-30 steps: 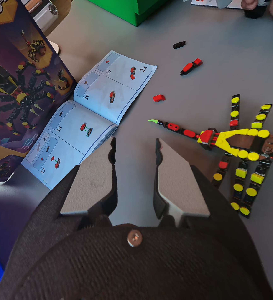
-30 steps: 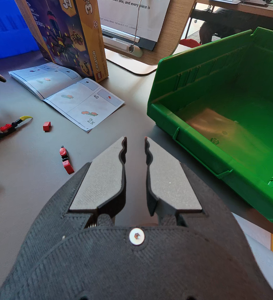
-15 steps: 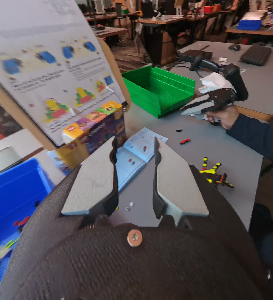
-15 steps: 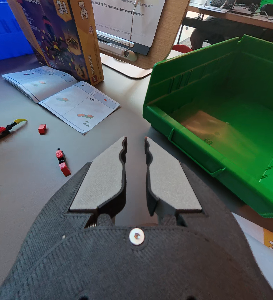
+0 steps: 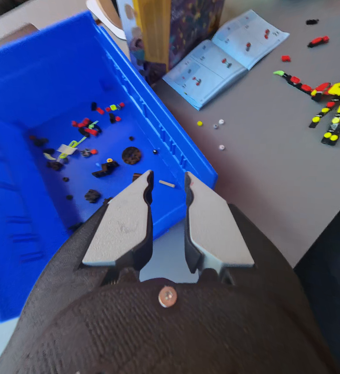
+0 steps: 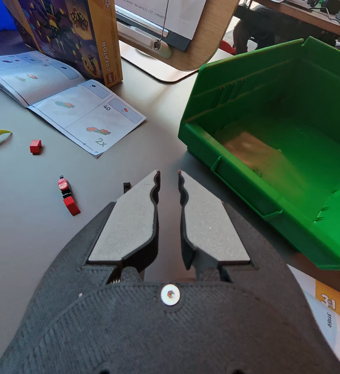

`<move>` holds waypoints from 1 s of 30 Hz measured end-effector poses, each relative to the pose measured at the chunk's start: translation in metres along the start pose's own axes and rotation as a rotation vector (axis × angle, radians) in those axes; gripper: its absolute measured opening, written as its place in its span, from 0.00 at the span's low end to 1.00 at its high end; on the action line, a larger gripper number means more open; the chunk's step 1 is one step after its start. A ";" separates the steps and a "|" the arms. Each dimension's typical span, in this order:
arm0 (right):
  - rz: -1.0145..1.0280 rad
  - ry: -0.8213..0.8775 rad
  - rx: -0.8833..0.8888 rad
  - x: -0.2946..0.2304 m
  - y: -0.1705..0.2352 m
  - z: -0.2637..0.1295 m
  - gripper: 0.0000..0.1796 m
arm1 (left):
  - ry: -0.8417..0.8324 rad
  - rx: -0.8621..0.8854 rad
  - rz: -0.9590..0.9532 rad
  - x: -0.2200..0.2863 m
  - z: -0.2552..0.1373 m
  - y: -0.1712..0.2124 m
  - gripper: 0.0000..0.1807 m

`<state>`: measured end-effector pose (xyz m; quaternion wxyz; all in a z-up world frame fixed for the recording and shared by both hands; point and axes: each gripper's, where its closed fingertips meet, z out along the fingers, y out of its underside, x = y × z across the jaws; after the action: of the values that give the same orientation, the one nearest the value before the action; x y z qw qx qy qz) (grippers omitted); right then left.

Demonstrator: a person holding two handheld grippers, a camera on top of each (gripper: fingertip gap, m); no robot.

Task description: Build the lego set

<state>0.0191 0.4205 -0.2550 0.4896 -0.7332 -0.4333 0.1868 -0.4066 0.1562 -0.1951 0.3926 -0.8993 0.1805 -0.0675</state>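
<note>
My left gripper is open and empty above the near right corner of a blue bin that holds several loose red, black and lime pieces. The yellow, black and red lego model lies flat at the right of the grey table. My right gripper is open and empty over bare table. A red and black small assembly lies left of it, a small black piece sits beside its left finger, and a loose red brick lies farther left.
The open instruction booklet lies by the upright set box. A green empty bin stands right of my right gripper. Small round studs lie by the blue bin. The table's edge runs at the near right. The left gripper's tips are roughly 50 centimetres from the right gripper's. My right gripper is the nearer one to the loose red brick: about 15 centimetres, against 35 centimetres. The left camera catches it too, in the left wrist view.
My left gripper swung from above the model, up across the room, then down over the blue bin. My right gripper moved forward and lower over the table; both stay open.
</note>
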 end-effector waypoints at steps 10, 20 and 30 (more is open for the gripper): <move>0.047 0.066 0.025 0.013 -0.002 -0.004 0.09 | 0.201 0.141 0.007 -0.011 0.022 -0.060 0.17; 0.038 0.191 -0.001 0.032 0.003 -0.005 0.12 | 0.010 0.343 -0.085 -0.099 -0.008 -0.069 0.22; 0.051 0.232 -0.017 0.045 0.003 0.000 0.14 | -0.015 0.506 -0.150 -0.118 -0.034 -0.080 0.21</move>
<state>0.0452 0.4569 -0.2515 0.5254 -0.7647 -0.3567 0.1095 -0.5033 0.2276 -0.1114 0.6003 -0.7838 0.0878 -0.1325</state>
